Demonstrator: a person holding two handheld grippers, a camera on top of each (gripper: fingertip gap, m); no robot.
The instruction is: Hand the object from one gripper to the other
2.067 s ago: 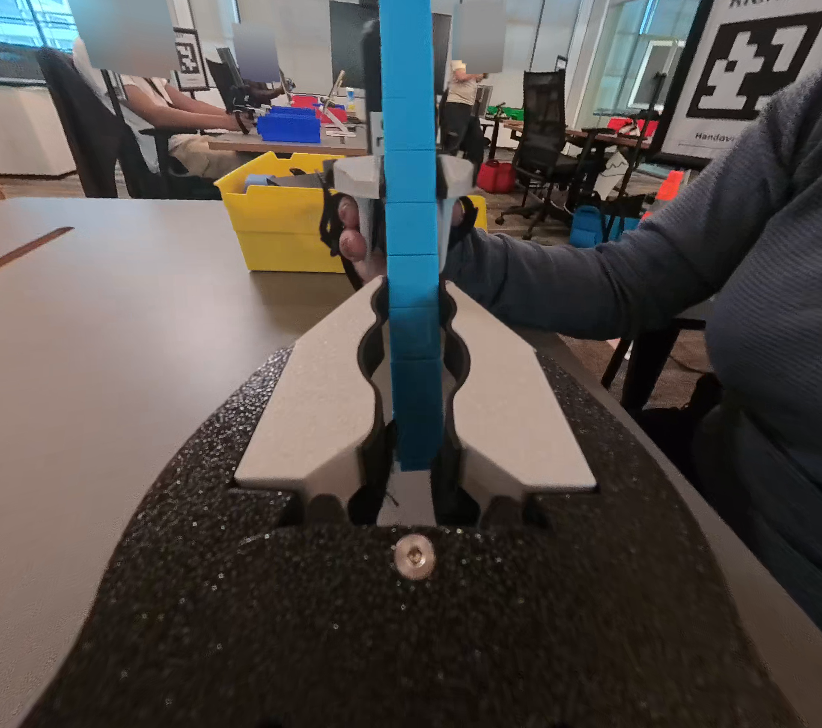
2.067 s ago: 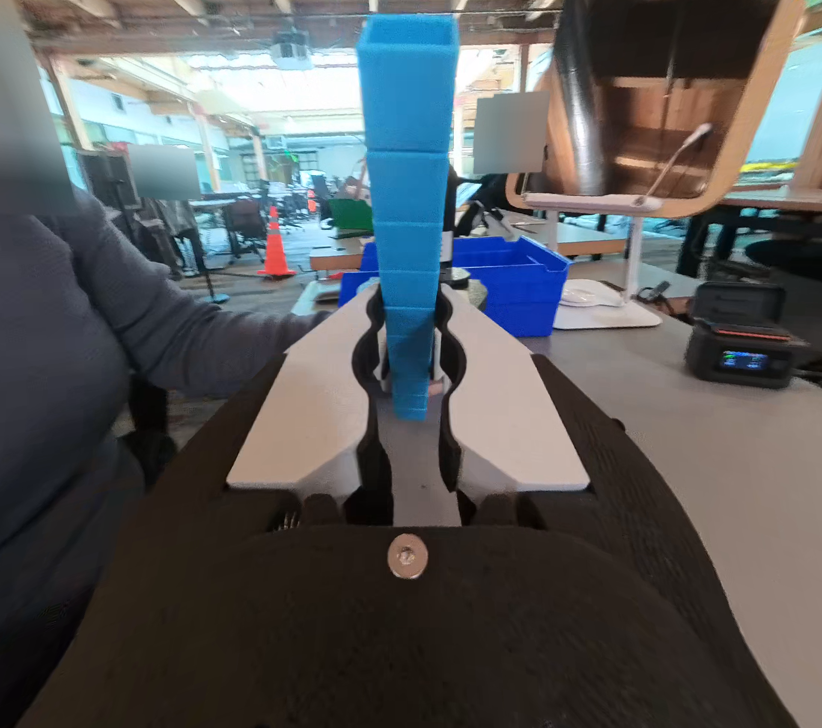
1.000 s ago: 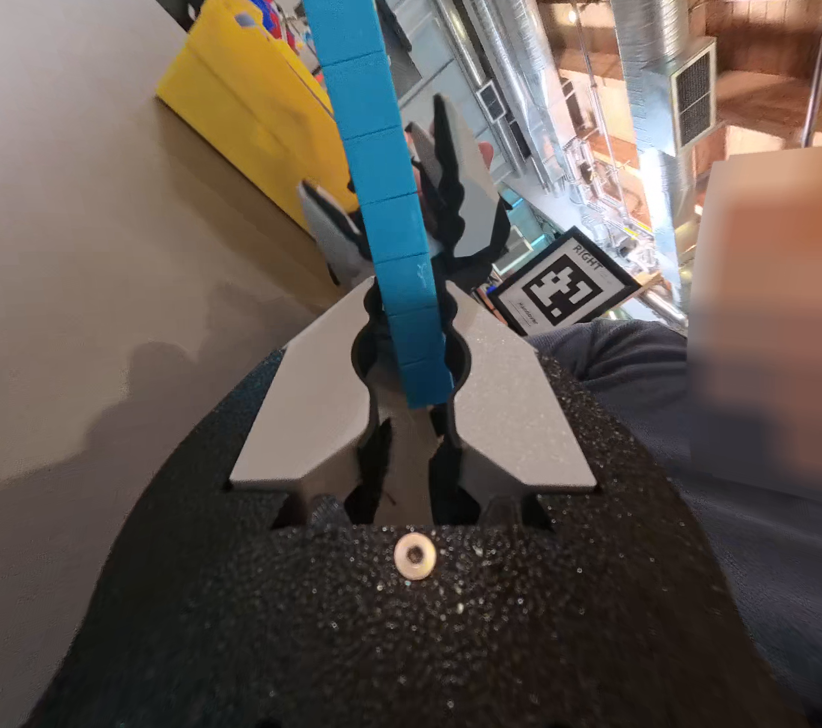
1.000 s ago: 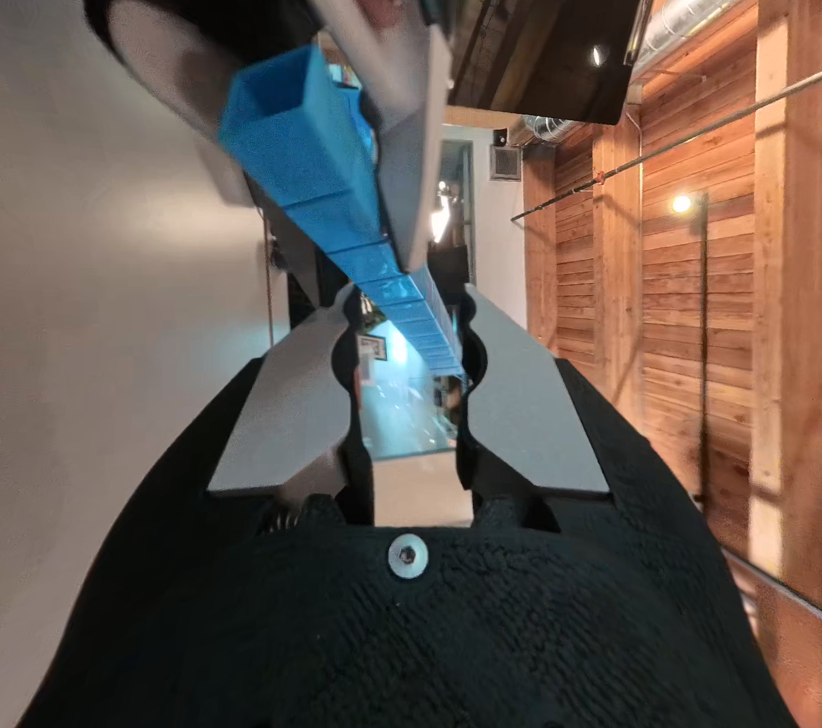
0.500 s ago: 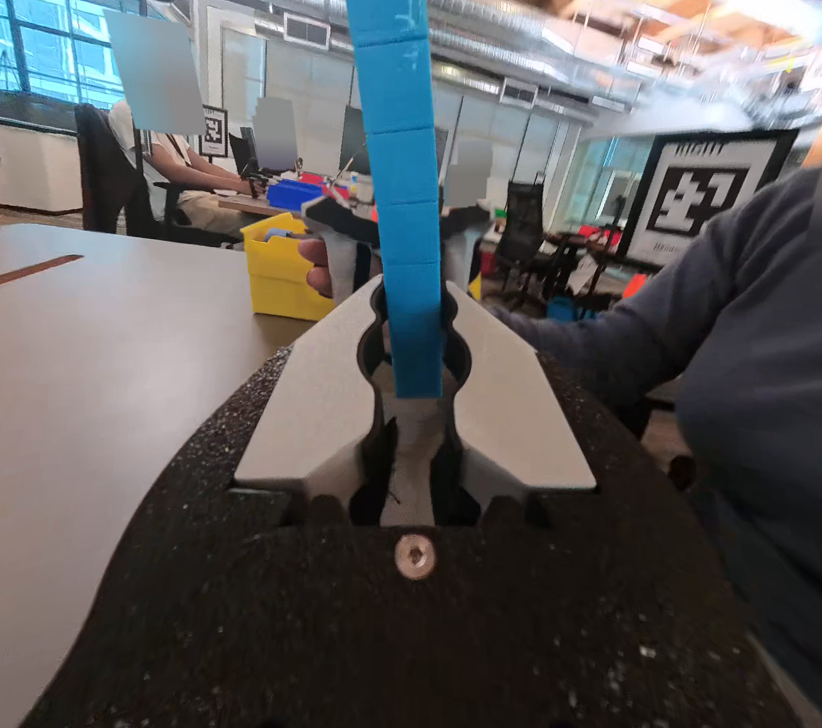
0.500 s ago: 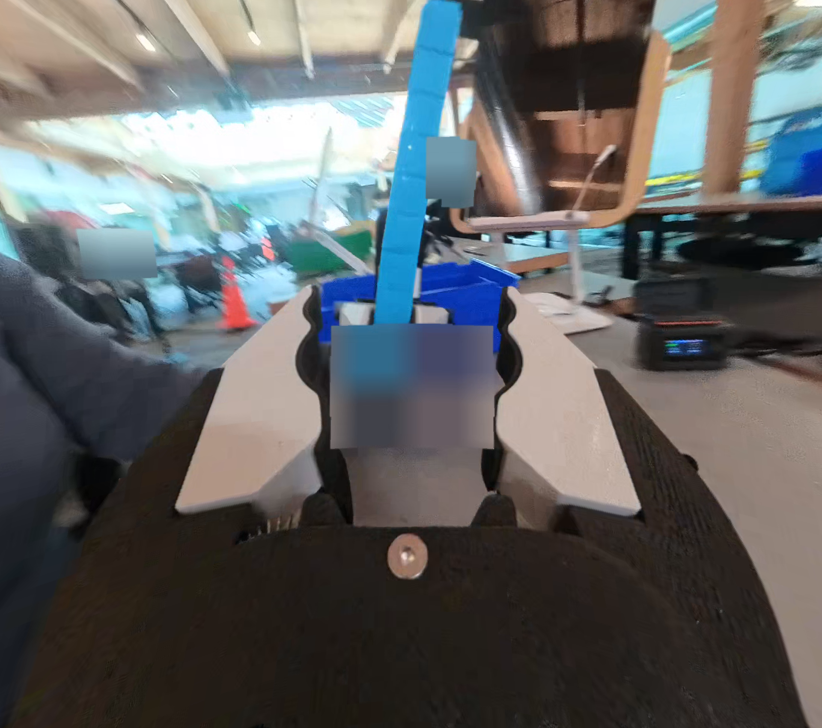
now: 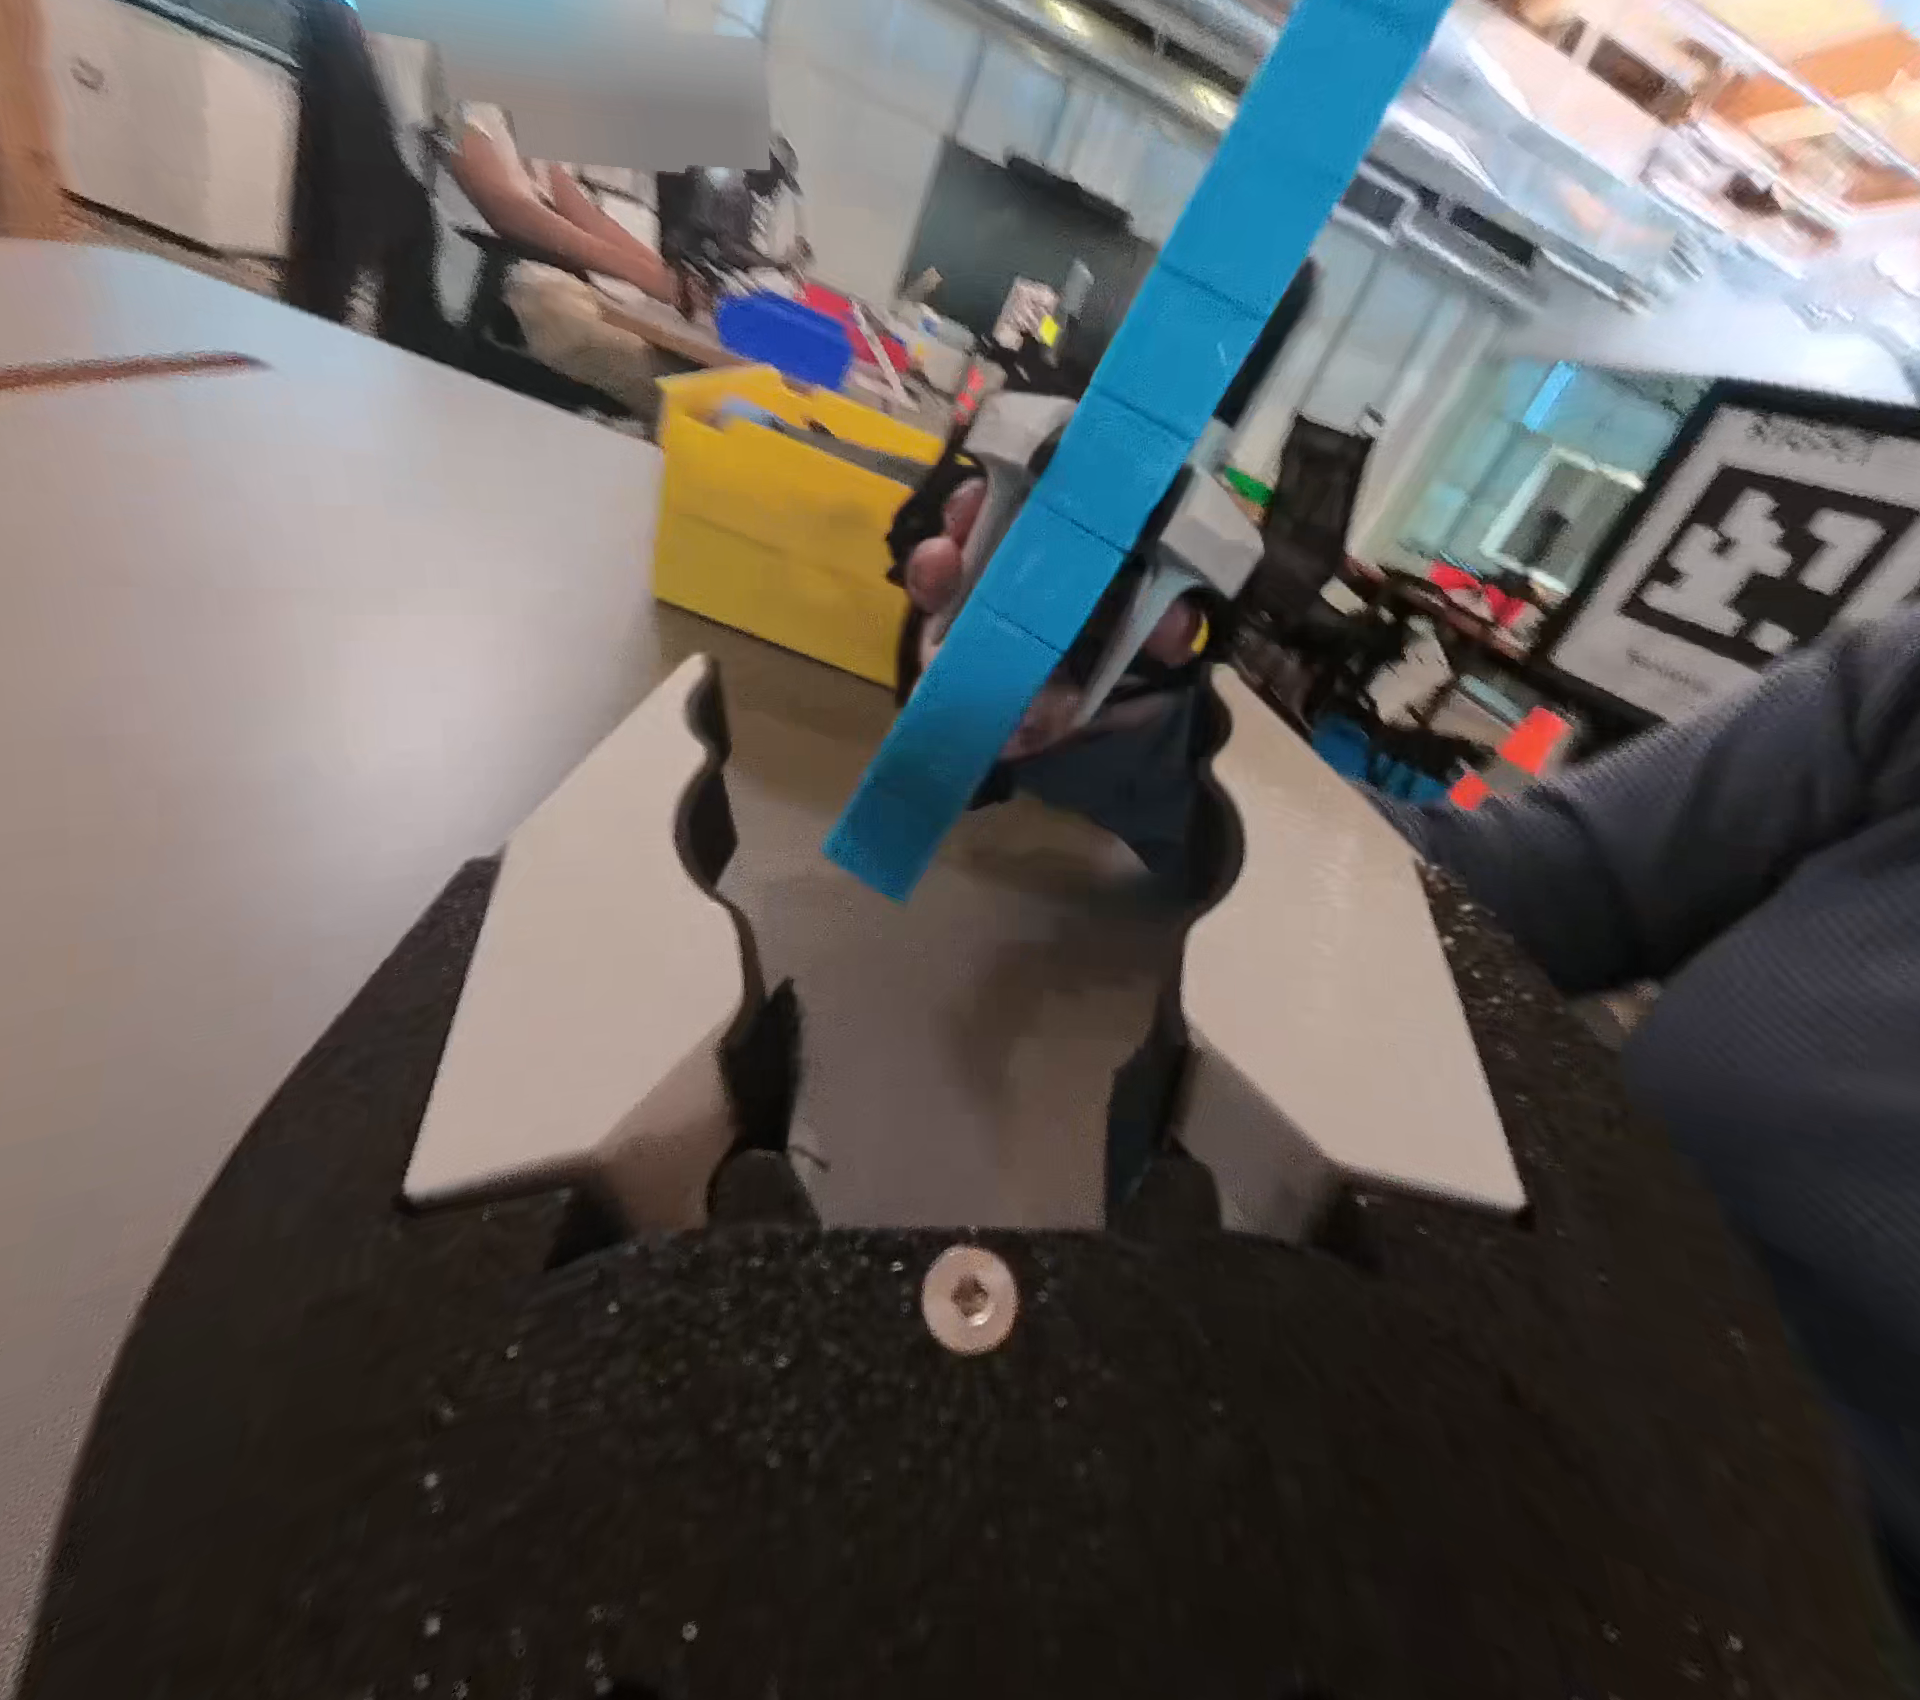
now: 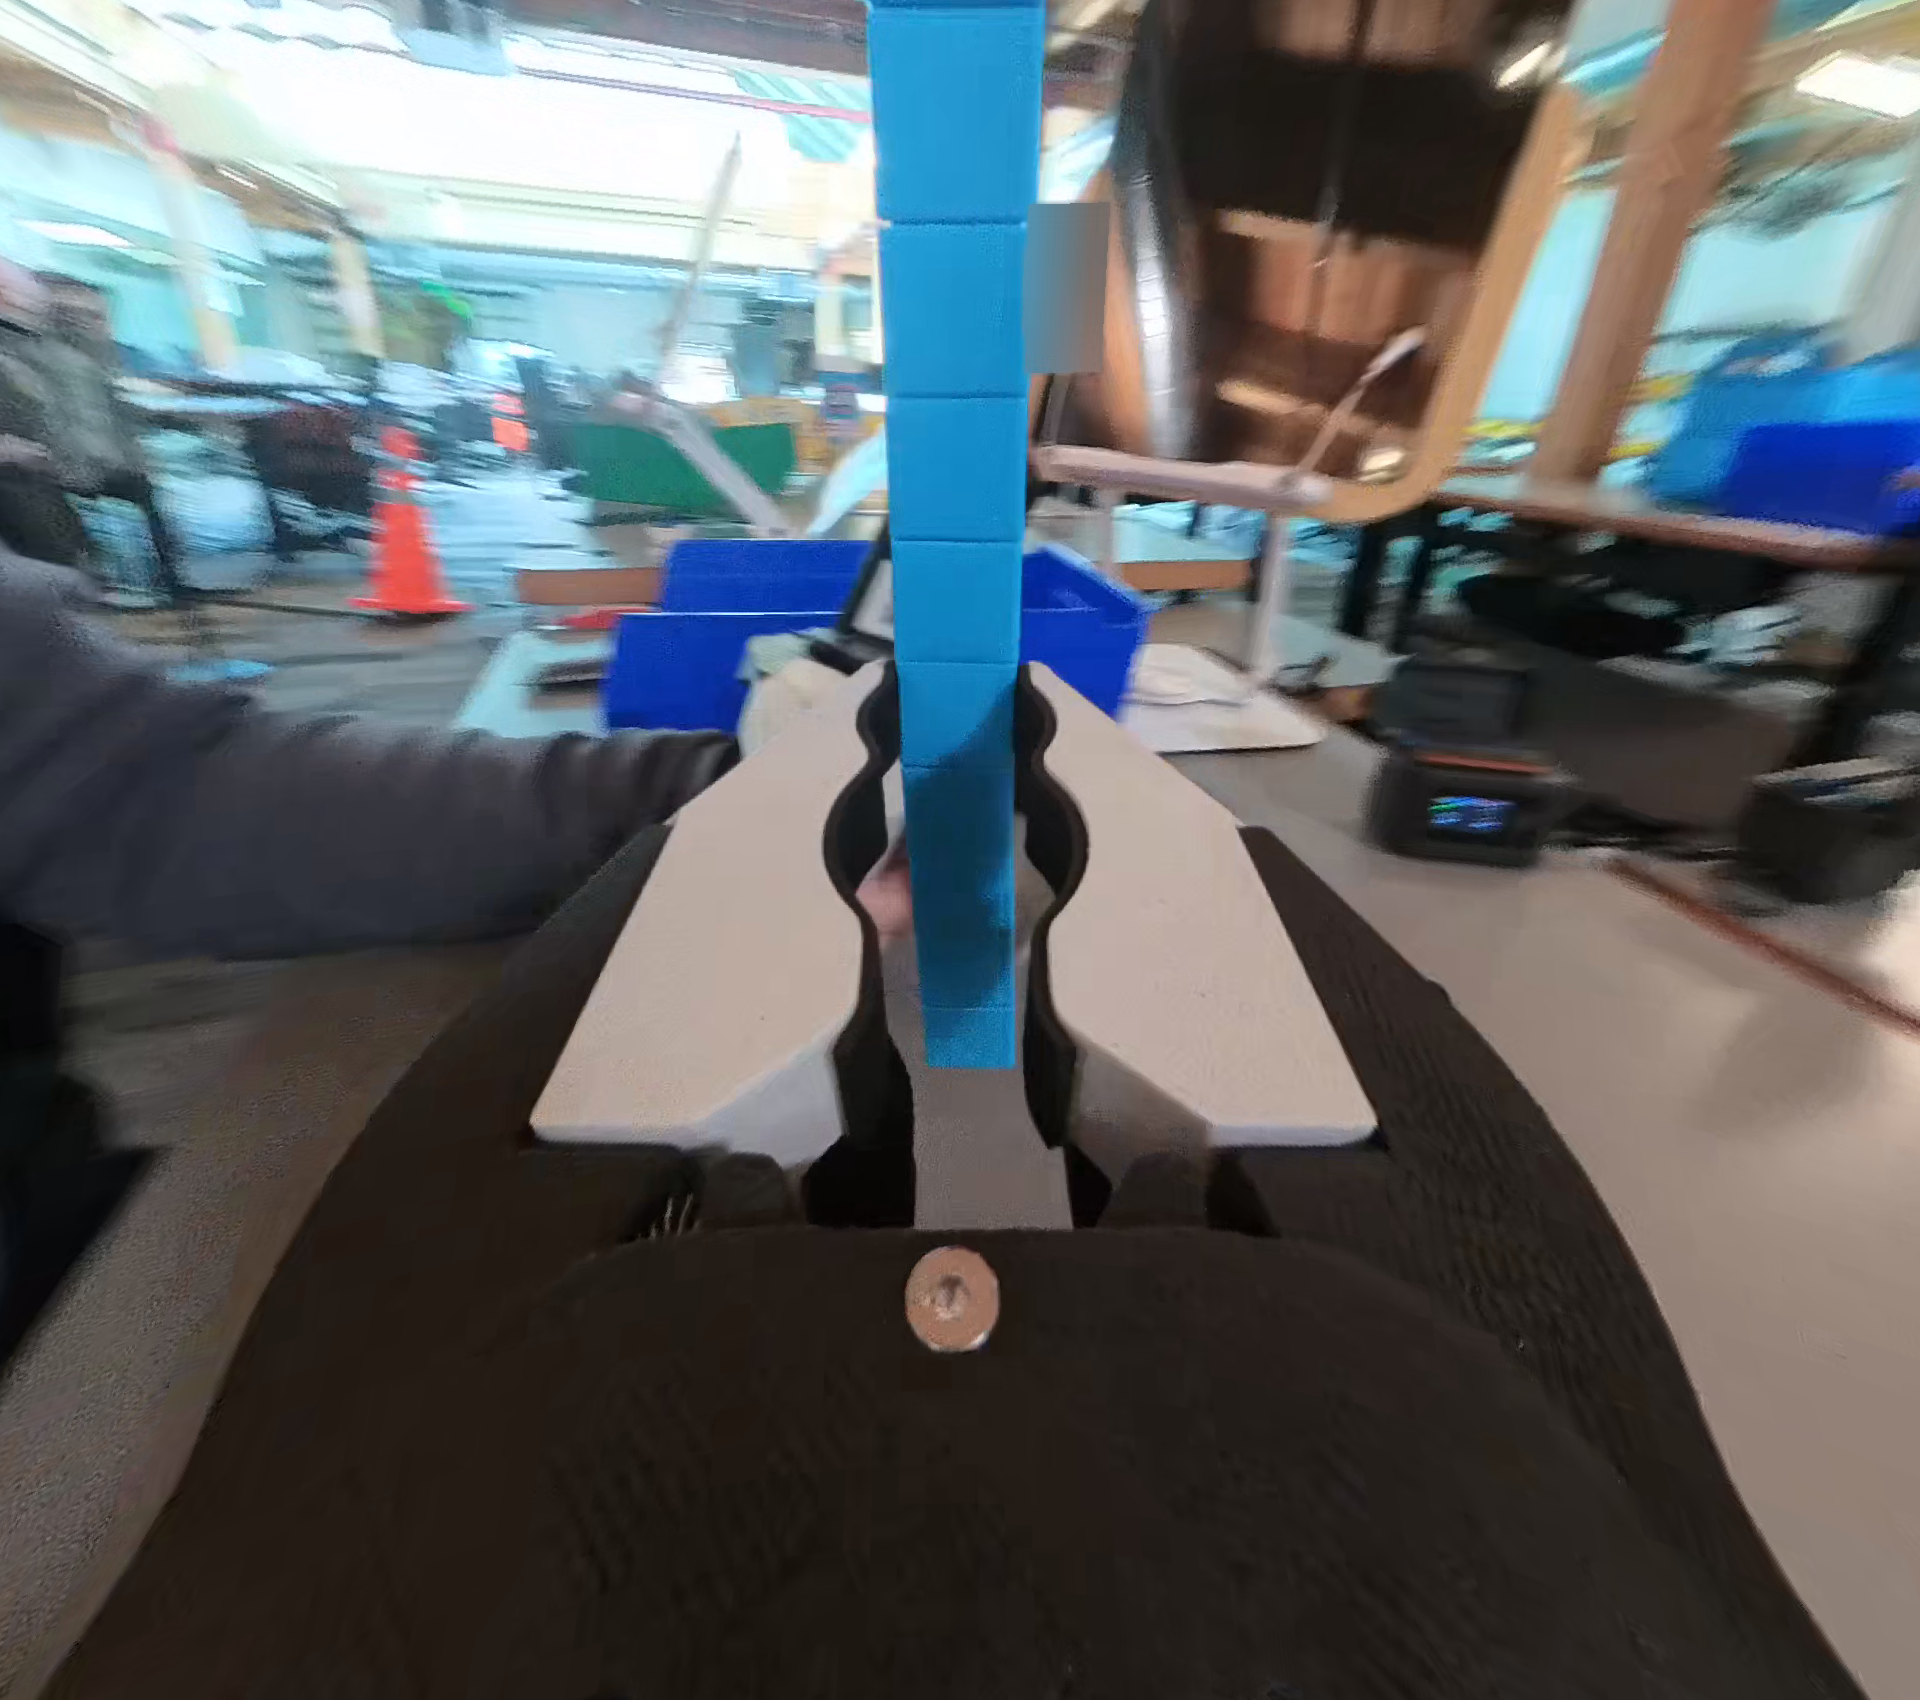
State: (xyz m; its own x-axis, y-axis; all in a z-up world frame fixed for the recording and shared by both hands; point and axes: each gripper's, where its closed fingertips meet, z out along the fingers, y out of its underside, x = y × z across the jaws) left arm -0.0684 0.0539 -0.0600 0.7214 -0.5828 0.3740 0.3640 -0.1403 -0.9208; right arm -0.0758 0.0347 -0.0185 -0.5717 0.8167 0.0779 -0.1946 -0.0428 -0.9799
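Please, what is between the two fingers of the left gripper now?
Nothing is held: in the left wrist view the left gripper is open, and the blue bar's tip hangs beyond its fingertips.

Long blue segmented bar (image 8: 954, 445), upright between the right gripper's (image 8: 954, 829) closed jaws, its lower end gripped.

blue bar (image 8: 956, 445): top end cut off by upper edge, both views | right gripper (image 7: 1101, 570): partly hidden behind bar, left wrist view | background benches: motion-blurred, contents of yellow bin (image 7: 769, 528) unreadable

Bar (image 8: 956, 507) in right claw (image 8: 956, 819); bin (image 8: 1070, 622) behind.
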